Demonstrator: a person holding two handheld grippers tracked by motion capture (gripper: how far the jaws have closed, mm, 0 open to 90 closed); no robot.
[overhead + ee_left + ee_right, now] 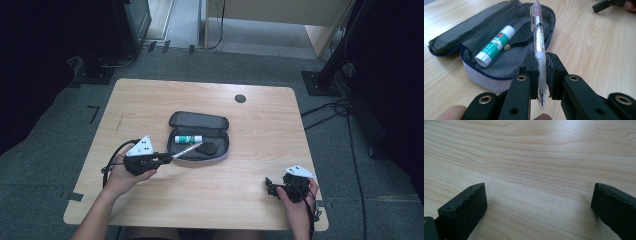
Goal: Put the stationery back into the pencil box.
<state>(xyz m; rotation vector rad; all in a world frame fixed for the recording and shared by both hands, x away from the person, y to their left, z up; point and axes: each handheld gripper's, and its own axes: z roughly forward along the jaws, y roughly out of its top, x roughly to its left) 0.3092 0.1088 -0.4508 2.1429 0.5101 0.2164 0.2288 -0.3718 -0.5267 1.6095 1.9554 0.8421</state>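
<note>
1. One pencil case is lying unzipped mid-bench, w/ one glue stick and one dark flat item inside.
2. Left tool is gripping one clear pen by its barrel, pen reaching over the case's near edge.
3. Right tool is gaping wide, resting low near the bench's right front corner, well apart from the case.

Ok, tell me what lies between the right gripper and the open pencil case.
Bare wooden table. In the high view, nothing sits between the right gripper and the pencil case.
</note>
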